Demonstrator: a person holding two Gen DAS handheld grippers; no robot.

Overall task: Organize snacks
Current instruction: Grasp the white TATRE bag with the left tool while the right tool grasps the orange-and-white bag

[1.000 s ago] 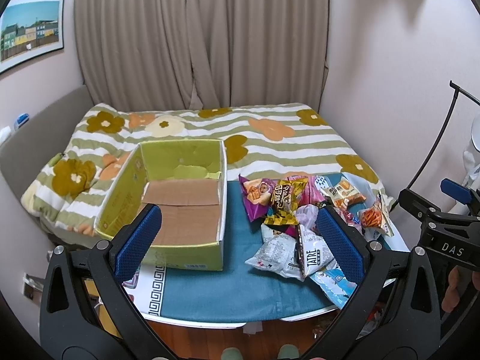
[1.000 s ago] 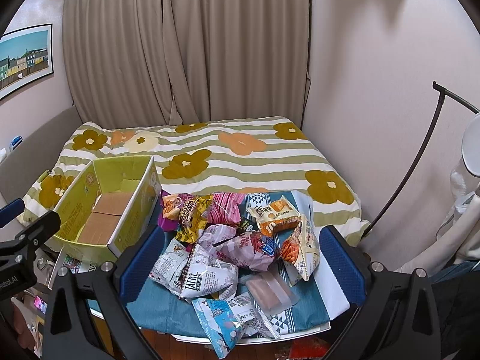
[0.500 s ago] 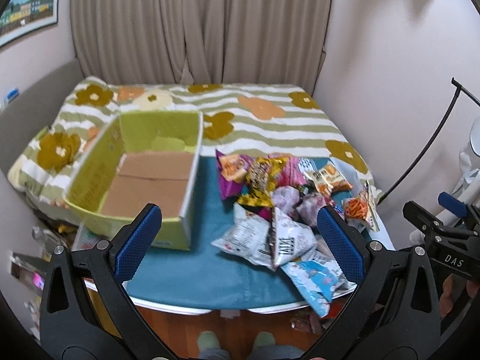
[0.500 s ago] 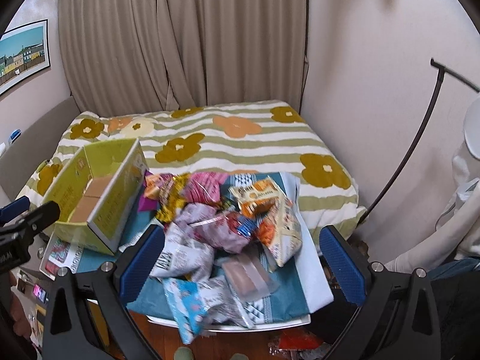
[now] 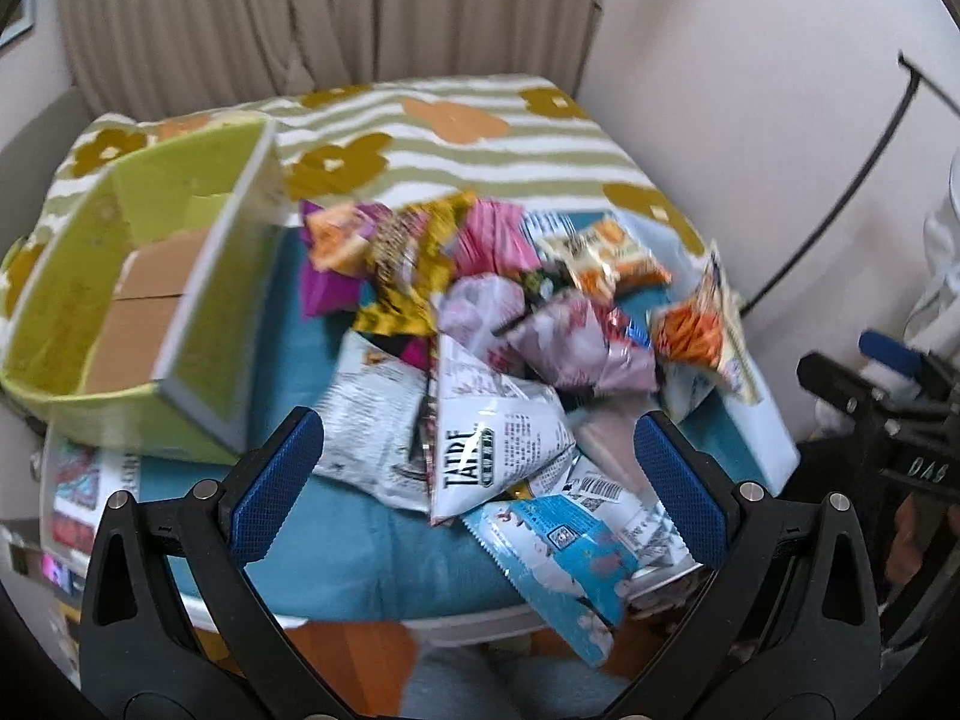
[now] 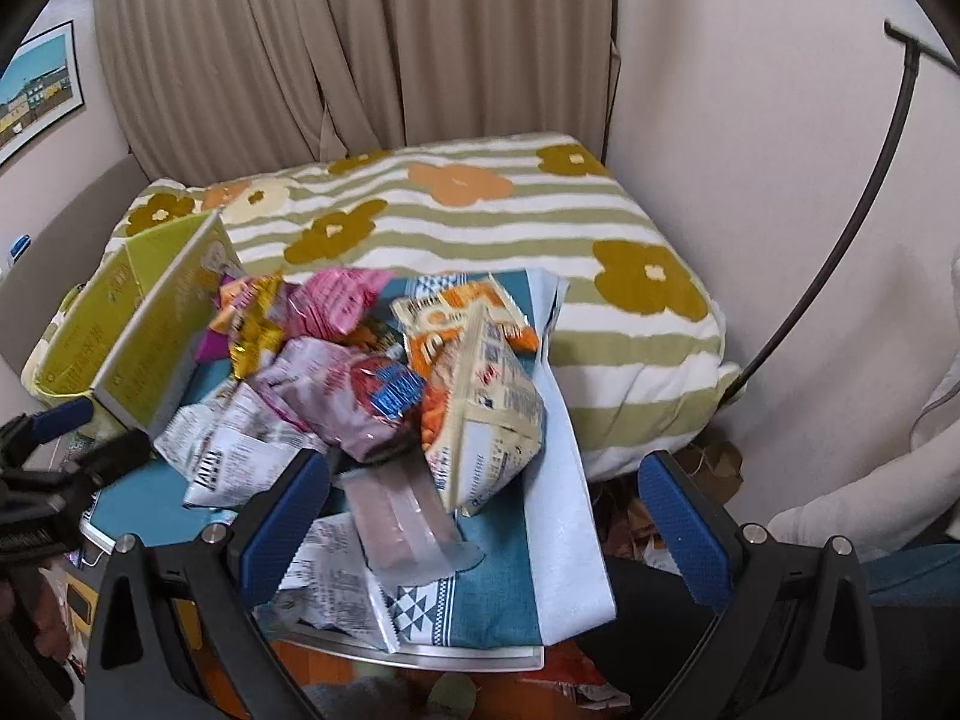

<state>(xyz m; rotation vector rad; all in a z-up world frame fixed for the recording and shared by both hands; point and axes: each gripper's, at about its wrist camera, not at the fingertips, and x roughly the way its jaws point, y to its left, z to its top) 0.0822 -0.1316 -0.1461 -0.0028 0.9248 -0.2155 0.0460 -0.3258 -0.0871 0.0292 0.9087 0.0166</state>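
A heap of snack packets (image 5: pixel 498 324) lies on a teal cloth (image 5: pixel 360 546) over a small table. A white "TAIPE" packet (image 5: pixel 498 450) and a light blue packet (image 5: pixel 564 552) lie nearest in the left wrist view. An empty green cardboard box (image 5: pixel 138 300) stands left of the heap. My left gripper (image 5: pixel 474 492) is open, hovering above the front of the heap. My right gripper (image 6: pixel 486 516) is open over a clear pink packet (image 6: pixel 402 516) and a cream-orange packet (image 6: pixel 486 414). The box (image 6: pixel 144 330) shows at the left there.
Behind the table lies a bed with a striped flower quilt (image 6: pixel 468 210), then curtains (image 6: pixel 360 42). A thin black lamp stand (image 6: pixel 840 240) leans at the right wall. Loose packets and clutter lie on the floor (image 6: pixel 654 516) beside the table.
Both grippers have moved forward and down toward the snack heap, which now looms larger. The box has slid toward the left of both views. Both stay open.
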